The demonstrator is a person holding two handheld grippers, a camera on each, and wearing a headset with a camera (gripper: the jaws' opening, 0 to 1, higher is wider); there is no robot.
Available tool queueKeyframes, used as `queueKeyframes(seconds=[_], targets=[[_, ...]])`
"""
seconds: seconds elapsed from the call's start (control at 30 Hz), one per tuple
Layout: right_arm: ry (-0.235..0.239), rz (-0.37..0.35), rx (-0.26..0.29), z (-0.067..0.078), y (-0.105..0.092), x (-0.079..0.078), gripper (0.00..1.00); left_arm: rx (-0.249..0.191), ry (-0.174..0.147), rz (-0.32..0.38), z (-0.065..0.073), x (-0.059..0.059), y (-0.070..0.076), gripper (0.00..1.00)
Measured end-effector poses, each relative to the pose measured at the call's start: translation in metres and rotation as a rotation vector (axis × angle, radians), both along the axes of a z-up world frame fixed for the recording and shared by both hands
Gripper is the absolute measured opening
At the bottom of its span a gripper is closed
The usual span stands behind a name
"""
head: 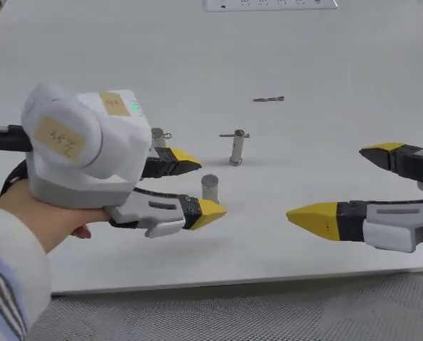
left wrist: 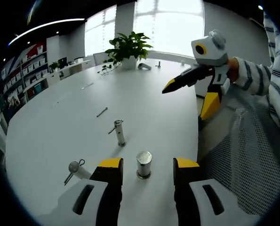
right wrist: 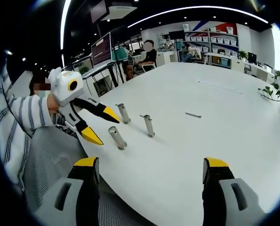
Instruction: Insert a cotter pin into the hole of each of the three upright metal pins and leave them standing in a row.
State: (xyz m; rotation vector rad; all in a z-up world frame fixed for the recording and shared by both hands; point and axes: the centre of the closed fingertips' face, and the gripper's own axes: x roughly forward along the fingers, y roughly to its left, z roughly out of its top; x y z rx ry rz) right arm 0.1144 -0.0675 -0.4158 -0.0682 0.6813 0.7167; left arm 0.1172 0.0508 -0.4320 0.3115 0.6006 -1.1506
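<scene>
Silvery stubby upright pin [head: 210,189], flat-topped

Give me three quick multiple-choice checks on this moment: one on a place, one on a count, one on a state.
1. Where is the loose cotter pin?
A. Propped upright
B. Lying flat on the table, beyond the upright metal pins
C. On the floor

2. How many upright metal pins stand on the table?
A. Two
B. Three
C. Four

3. What is the state of the left gripper?
A. Open, one jaw on either side of the near pin
B. Shut on that pin
C. Shut on a cotter pin

Answers:
1 B: the head view shows it flat on the white top, farther off than the pins.
2 B: the right gripper view shows three standing.
3 A: the left gripper view shows a gap between each jaw and the pin.
</scene>
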Motion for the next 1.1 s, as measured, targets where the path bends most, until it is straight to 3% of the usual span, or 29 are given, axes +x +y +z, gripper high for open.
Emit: queueKeyframes(seconds=[0.07, 0.17, 0.33, 0.43, 0.47, 0.63, 0.97, 1.1], targets=[[0.002, 0.003, -0.005, 0.0, -0.001, 0.0, 0.9, -0.038, 0.046, 0.005, 0.004, -0.008, 0.002, 0.59], [0.002, 0.006, -0.013, -0.001, -0.002, 0.0, 0.9, -0.061, 0.048, 0.005, 0.011, -0.016, 0.006, 0.76], [0.003, 0.005, -0.023, -0.002, -0.005, 0.002, 0.9, -0.065, 0.05, 0.025, 0.014, -0.027, 0.016, 0.93], [0.003, 0.01, -0.035, -0.003, -0.007, 0.002, 0.9, -0.1, 0.076, 0.05, 0.016, -0.033, 0.02, 0.97], [0.004, 0.012, -0.038, -0.003, -0.007, 0.002, 0.9, -0.108, 0.069, 0.056, 0.017, -0.035, 0.021, 0.99], [0.001, 0.029, -0.058, -0.001, -0.008, 0.003, 0.9, -0.077, 0.043, 0.079, 0.012, -0.038, 0.03, 0.99], [-0.001, 0.075, -0.106, 0.003, -0.011, 0.012, 0.88, -0.079, 0.064, 0.158, 0.009, -0.035, 0.045, 0.99], [-0.035, 0.067, -0.137, 0.01, -0.019, 0.026, 0.87, -0.079, 0.067, 0.174, 0.008, -0.035, 0.048, 0.99]])
